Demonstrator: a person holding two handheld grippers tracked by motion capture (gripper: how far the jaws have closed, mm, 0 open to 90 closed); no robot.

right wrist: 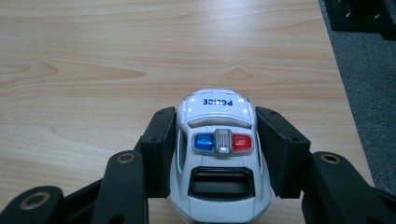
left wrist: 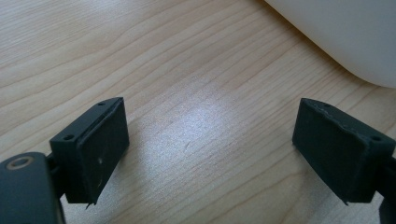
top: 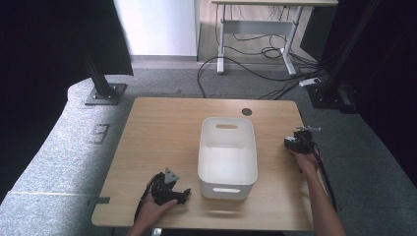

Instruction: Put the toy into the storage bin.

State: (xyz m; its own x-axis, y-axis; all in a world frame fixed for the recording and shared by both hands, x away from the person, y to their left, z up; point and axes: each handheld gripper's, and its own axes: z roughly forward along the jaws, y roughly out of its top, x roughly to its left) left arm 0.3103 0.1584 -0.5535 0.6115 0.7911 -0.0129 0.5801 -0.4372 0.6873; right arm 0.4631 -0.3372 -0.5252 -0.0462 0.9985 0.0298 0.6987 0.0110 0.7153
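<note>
The toy police car is clamped by the right tool, ready for the white bin; the left tool is kept released.

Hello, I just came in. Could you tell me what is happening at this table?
A person works at a wooden table with a gripper in each hand. The right gripper is shut on a white toy police car, to the right of a white plastic bin that stands in the middle of the table. The left gripper is open with nothing between its jaws, low over the table near the bin's front left corner.
</note>
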